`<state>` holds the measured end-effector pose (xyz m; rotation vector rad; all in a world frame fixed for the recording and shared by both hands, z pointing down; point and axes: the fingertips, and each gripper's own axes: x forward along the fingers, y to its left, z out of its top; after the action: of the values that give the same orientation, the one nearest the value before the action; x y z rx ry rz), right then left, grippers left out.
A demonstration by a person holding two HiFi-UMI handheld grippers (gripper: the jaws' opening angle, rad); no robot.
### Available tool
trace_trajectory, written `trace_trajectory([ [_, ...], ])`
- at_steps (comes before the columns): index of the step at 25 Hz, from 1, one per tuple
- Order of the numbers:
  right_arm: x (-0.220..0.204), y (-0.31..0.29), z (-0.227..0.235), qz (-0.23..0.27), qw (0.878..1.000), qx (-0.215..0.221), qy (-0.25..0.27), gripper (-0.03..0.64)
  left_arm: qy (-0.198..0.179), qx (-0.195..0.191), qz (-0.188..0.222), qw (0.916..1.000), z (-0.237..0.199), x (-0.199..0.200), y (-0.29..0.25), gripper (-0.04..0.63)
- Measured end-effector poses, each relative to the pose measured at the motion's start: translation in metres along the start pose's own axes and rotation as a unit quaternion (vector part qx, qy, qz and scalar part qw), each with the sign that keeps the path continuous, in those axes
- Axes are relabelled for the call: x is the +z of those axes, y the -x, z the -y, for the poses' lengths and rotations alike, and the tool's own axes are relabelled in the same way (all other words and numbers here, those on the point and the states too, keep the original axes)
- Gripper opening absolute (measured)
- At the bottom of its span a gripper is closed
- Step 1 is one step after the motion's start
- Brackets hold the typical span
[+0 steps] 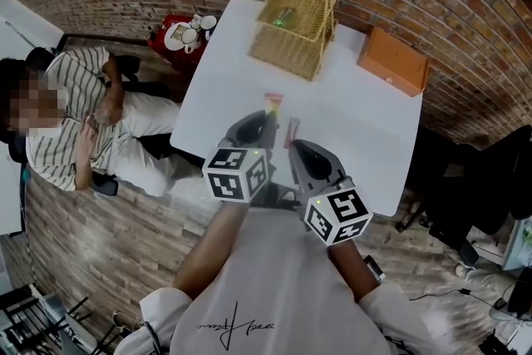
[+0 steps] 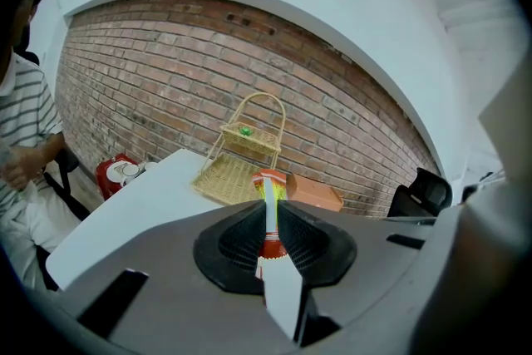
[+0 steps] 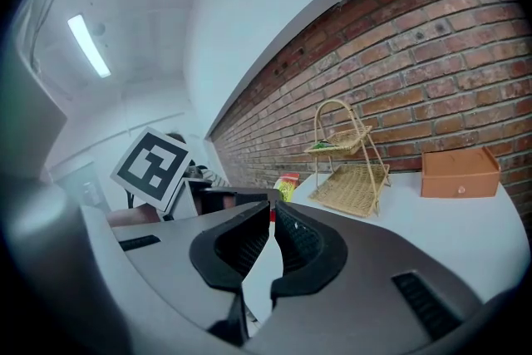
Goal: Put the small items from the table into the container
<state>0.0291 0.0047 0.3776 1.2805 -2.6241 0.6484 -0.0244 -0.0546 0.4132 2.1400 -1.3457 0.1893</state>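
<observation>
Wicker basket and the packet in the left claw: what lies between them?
Only bare white table between packet and wicker basket, as the head view shows.

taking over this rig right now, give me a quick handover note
Left gripper: shut on a red and yellow packet, at the near end of the table.
Right gripper: shut, beside the left; a thin pink strip lies at its tips, cannot tell if pinched.
Basket: far end of the table, with a green item on its upper shelf.
Done: the green item is in.
Left: packet and strip into the basket.
</observation>
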Motion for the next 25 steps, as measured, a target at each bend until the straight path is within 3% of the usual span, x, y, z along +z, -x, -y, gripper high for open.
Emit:
trace_trajectory([
  [25,0.017,-0.019,0.034,0.008,0.999,-0.03,-0.016,0.023,-0.021,-0.031,0.019,0.9991,0.005,0.055,-0.047,0.048],
])
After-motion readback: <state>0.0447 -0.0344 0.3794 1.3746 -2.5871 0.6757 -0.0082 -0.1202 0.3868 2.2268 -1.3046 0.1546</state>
